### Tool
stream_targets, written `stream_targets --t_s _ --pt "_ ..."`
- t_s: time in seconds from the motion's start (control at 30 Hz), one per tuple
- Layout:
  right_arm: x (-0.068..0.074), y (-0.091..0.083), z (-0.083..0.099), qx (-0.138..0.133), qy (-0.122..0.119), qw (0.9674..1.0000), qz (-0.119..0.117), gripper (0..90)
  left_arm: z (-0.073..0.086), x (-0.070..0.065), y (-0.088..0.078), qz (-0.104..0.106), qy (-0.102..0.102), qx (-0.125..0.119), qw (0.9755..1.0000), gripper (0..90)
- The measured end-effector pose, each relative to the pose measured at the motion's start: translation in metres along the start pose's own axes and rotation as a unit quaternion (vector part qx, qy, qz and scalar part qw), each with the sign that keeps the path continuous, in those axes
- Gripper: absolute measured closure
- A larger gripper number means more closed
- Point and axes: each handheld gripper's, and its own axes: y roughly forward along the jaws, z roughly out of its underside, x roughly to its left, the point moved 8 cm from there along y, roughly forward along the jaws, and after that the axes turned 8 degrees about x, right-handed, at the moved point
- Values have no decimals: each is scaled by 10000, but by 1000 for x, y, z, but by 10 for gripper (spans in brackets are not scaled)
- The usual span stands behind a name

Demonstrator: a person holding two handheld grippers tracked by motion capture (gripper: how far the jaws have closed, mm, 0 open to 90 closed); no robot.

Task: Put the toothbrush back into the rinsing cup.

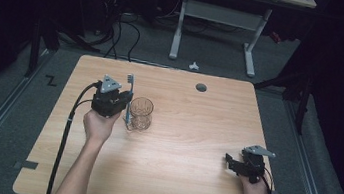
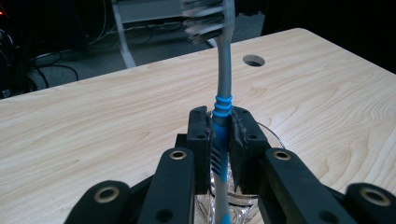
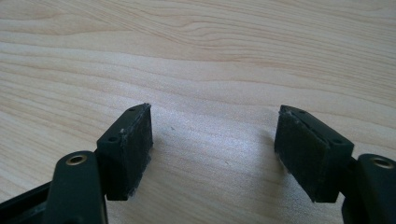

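the left gripper, held in the person's left hand over the left half of the wooden tabletop, has its jaws clamped tight on the blue ribbed grip of a grey-and-blue toothbrush. in the left gripper view the toothbrush stands upright between the pads, bristle head uppermost and turned toward the far edge, its lower end reaching down into a clear cut-glass tumbler. in the high view the tumbler stands upright just to the right of that gripper, nearer the far-left corner than the near edge. the right gripper, in the right hand, rests near the near-right corner, well apart from the glass; in the right gripper view its pads stand wide apart with bare tabletop between them, holding nothing. a round cable hole lies near the far edge.
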Motion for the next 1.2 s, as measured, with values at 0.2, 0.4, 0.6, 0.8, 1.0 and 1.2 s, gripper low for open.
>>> stream_targets --t_s 0.2,0.4,0.6,0.8,1.0,1.2 --pt "0 0 0 -1 1 10000 -1 283 4 -1 -1 -3 23 28 10000 794" --pt "0 0 0 5 -1 10000 -3 283 8 -2 -1 -16 37 75 10000 793" --pt "0 0 0 1 2 10000 0 283 13 -3 -1 -45 76 125 9999 793" --pt "0 0 0 1 2 10000 0 283 17 -7 0 -72 153 150 9997 793" --pt "0 0 0 2 2 10000 0 283 21 -7 1 -94 144 186 9997 793" --pt "0 0 0 2 2 10000 0 283 26 -8 2 -115 175 228 9995 793"
